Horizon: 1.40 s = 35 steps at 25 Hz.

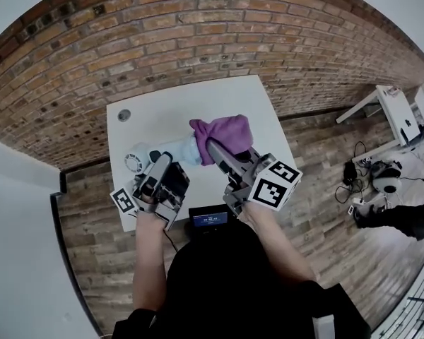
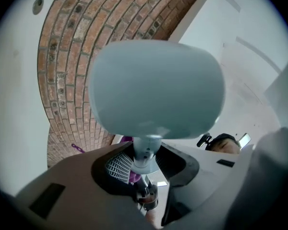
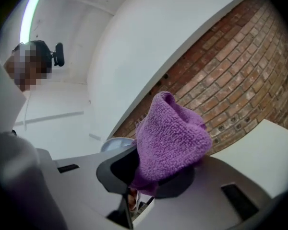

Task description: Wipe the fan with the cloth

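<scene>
cloth (image 3: 170, 138): purple terry, fuzzy looped pile, matt | fan (image 2: 156, 87): pale blue plastic, smooth, soft sheen | left hand-held gripper (image 2: 145, 159), right hand-held gripper (image 3: 153, 169): grey moulded plastic, matt | tabletop (image 1: 169, 108): white, smooth, matt | wall (image 1: 198, 34) behind tabletop: rough red brick | floor (image 1: 318, 154) beside tabletop: wood-look planks

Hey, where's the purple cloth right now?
In the head view it's at mid-table: the cloth is clamped in the right tongs, just right of the fan.
</scene>
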{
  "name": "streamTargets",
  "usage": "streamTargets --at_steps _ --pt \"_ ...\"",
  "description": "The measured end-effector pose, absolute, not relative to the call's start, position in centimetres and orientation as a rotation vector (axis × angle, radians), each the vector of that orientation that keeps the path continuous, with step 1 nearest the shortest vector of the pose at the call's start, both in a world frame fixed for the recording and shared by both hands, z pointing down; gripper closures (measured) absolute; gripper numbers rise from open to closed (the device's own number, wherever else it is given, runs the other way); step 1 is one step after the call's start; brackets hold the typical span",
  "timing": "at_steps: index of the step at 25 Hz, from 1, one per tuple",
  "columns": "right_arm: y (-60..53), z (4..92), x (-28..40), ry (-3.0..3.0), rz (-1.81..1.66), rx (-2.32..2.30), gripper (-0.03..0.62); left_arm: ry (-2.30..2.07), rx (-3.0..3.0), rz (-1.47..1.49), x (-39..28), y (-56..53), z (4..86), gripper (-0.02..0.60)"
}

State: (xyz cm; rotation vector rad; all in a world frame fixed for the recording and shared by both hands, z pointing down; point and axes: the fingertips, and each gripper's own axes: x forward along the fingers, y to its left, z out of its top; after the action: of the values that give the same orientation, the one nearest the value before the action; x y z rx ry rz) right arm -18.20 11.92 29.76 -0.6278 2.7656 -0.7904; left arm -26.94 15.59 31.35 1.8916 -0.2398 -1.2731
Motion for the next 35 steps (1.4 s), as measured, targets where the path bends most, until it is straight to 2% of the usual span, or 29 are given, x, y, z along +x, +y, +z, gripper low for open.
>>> streamTargets --at_steps 6,13,20,30,35 --pt "7.9 40.0 -13.9 2.853 -1.010 -0.960 0.531 -0.429 2.016 -1.039 -26.6 13.2 34.1 0.430" --pt "4.1 47.7 -4.6 2.722 -1.266 -1.203 0.531 -0.905 2.421 0.021 -24.5 5.7 44.8 0.428" --pt "1.0 51.9 -0.4 2.581 -1.448 -1.233 0.531 -0.889 2.436 0.645 -22.1 -0.9 55.5 0.428" --pt "-3.9 54.6 -0.3 2.636 -1.562 -1.108 0.531 -0.748 2.472 1.240 -21.2 -7.1 62.7 0.428" --pt "-4.9 54.8 -1.6 2.694 -1.585 -1.010 0.531 -0.678 2.499 1.262 -20.8 -7.1 63.4 0.428"
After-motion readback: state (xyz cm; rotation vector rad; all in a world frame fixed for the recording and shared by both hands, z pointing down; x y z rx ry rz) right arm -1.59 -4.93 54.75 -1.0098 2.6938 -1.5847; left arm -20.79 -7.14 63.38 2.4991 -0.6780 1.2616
